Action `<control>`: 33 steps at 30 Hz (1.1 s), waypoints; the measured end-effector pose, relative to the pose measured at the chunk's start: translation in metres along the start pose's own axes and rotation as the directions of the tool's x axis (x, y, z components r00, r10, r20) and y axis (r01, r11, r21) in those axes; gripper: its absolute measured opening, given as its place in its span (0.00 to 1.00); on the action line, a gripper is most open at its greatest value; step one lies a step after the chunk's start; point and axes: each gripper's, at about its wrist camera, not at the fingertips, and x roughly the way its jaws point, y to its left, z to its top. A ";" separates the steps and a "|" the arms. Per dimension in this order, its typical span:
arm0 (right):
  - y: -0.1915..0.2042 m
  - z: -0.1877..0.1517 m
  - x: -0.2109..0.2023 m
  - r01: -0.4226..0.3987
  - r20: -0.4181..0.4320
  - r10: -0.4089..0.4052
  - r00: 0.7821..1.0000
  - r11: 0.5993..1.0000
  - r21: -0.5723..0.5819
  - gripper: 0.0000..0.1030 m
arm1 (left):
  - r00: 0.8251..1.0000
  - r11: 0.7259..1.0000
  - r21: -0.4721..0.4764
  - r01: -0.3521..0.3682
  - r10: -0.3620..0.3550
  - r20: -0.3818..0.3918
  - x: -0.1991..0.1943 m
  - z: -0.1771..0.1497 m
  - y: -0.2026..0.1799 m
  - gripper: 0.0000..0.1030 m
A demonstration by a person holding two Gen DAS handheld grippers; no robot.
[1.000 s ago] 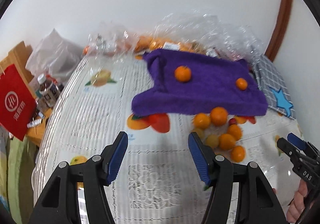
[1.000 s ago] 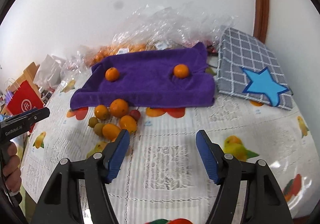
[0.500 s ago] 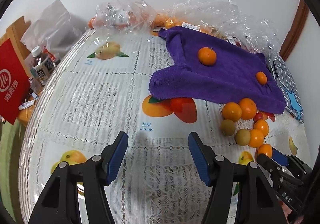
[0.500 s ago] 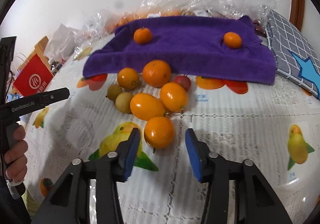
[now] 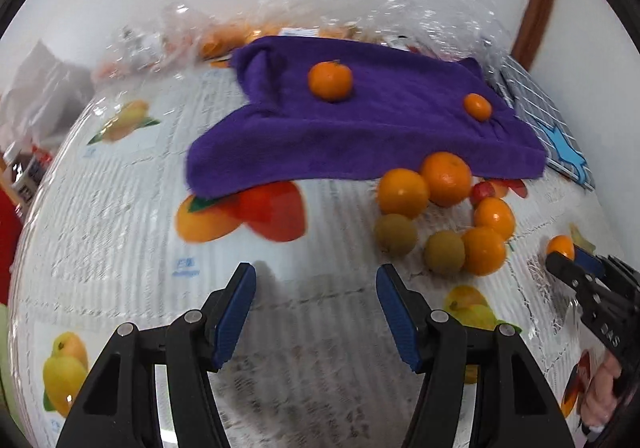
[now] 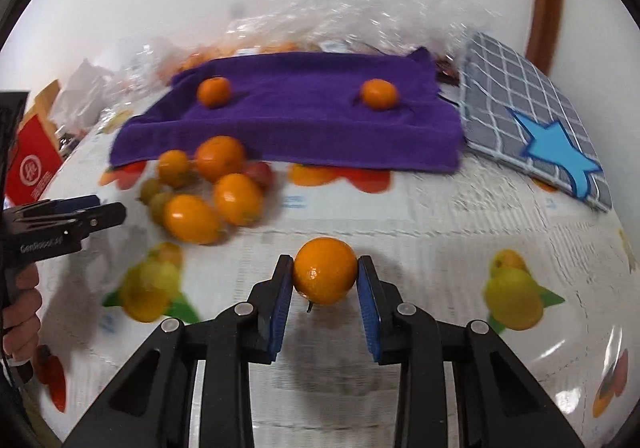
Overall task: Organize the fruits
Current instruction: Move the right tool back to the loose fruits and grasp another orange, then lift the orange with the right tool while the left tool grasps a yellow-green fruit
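The right gripper point(image 6: 325, 274) pinches a small orange point(image 6: 325, 271) between its blue pads point(image 6: 280, 302), holding it above the fruit-printed tablecloth point(image 6: 420, 232) that covers the surface. To its left, a cluster of loose fruit point(image 6: 208, 187) lies on the cloth just in front of the purple towel point(image 6: 304, 119): several oranges, two greenish-brown round fruits and one small red fruit, touching one another. Two more oranges sit well apart on the towel, one toward its left end point(image 6: 214, 91), one toward its right point(image 6: 378, 94). A grey checked cloth with a blue star point(image 6: 532, 119) lies just beside the towel's right edge, and crinkled clear plastic bags point(image 6: 352, 15) are heaped behind it against the wall. The left gripper point(image 5: 316, 312) is spread wide with nothing between its pads, hovering over bare tablecloth short of the towel's near left corner.
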 end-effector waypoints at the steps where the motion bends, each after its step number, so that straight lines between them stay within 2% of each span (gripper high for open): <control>1: -0.005 0.000 0.003 0.004 -0.006 -0.004 1.000 1.000 0.012 0.31 | 1.000 1.000 0.010 0.001 -0.001 0.003 0.001 0.000 -0.003 0.59; 7: -0.018 -0.003 0.005 -0.023 0.003 0.023 1.000 0.999 0.050 0.31 | 1.000 0.998 0.064 -0.007 0.005 0.024 0.008 0.006 -0.019 0.57; 11: -0.017 -0.003 0.007 -0.013 -0.008 0.013 1.000 0.998 0.067 0.31 | 0.998 0.993 0.111 -0.044 0.040 0.040 0.015 0.008 -0.031 0.55; 15: -0.018 -0.003 0.008 0.013 -0.012 -0.012 1.000 0.997 0.079 0.31 | 0.999 0.993 0.116 -0.030 0.024 0.046 0.016 0.012 -0.034 0.44; 17: -0.019 -0.004 0.008 0.008 -0.012 -0.007 1.000 0.997 0.078 0.31 | 0.999 0.994 0.111 -0.023 0.018 0.050 0.016 0.012 -0.033 0.34; 20: -0.021 -0.003 0.009 -0.003 -0.014 0.004 1.000 0.996 0.086 0.31 | 0.998 0.997 0.080 0.013 -0.018 0.054 0.014 0.013 -0.026 0.25; 24: -0.024 -0.004 0.008 -0.021 -0.010 0.022 1.000 0.995 0.102 0.31 | 0.994 0.995 0.031 0.091 -0.092 0.054 0.015 0.014 -0.015 0.25; 28: -0.019 -0.004 0.008 -0.016 -0.010 0.017 1.000 0.996 0.086 0.31 | 0.993 0.995 0.029 0.099 -0.100 0.057 0.016 0.014 -0.016 0.25; 33: -0.016 -0.005 0.004 0.016 0.011 -0.017 1.000 0.997 0.072 0.31 | 0.981 0.986 0.030 0.164 -0.167 0.097 0.009 0.012 -0.012 0.25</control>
